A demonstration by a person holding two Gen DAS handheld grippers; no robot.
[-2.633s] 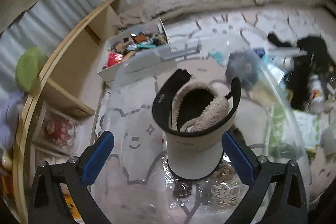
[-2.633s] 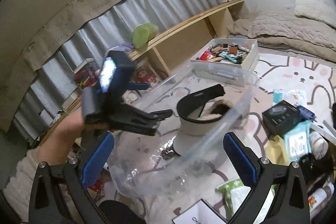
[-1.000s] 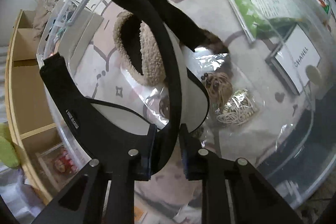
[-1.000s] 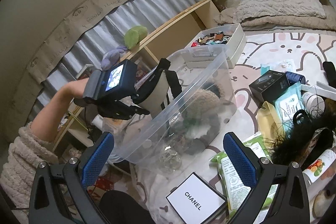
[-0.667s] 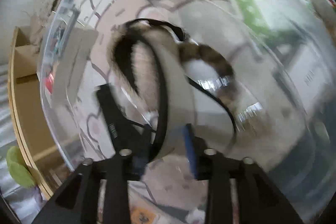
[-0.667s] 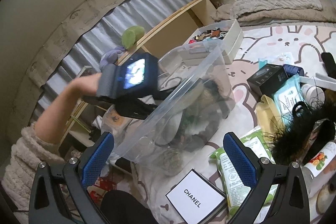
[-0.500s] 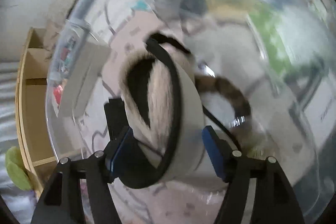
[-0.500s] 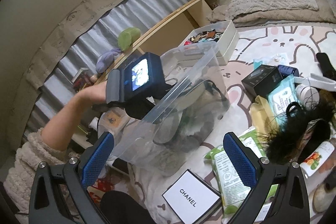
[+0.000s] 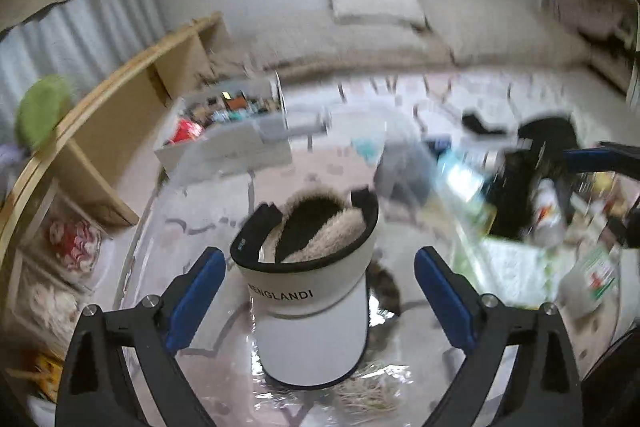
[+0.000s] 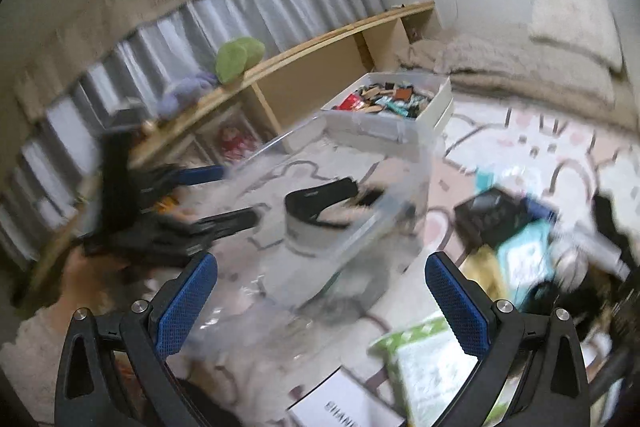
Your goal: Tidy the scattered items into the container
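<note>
Two grippers are seen, both w/ jaws apart. Left gripper [image 9: 316,279] is held above the clear bin [image 9: 136,267]; its jaws are opening, already wide, and the pads are clear of the visor [image 9: 312,291] on both sides, so nothing is gripped. Visor sits upright inside the bin, white brim toward the camera, black band behind, w/ a fuzzy beige item [image 9: 320,227] tucked in its ring. A pale tangled bundle [image 9: 368,395] is seen on the bin floor just in front of the brim.

Right gripper [image 10: 320,299] is spread wide too, nothing between its blue pads [image 10: 456,307]; it is pointed over the bin's near corner. From that view the left gripper [image 10: 224,195] is seen at the bin's left side, held by a hand [image 10: 92,271] in a fluffy sleeve [image 10: 36,339].

Scattered items lie on the rug right of the bin: black box [image 10: 492,211], teal pack [image 10: 524,259], green-white pack [image 10: 436,363], white card [image 10: 344,407]. Behind the bin, a white box [image 10: 436,115] of small bits is set by the wood shelf [image 10: 304,67]. Both views are motion-blurred.
</note>
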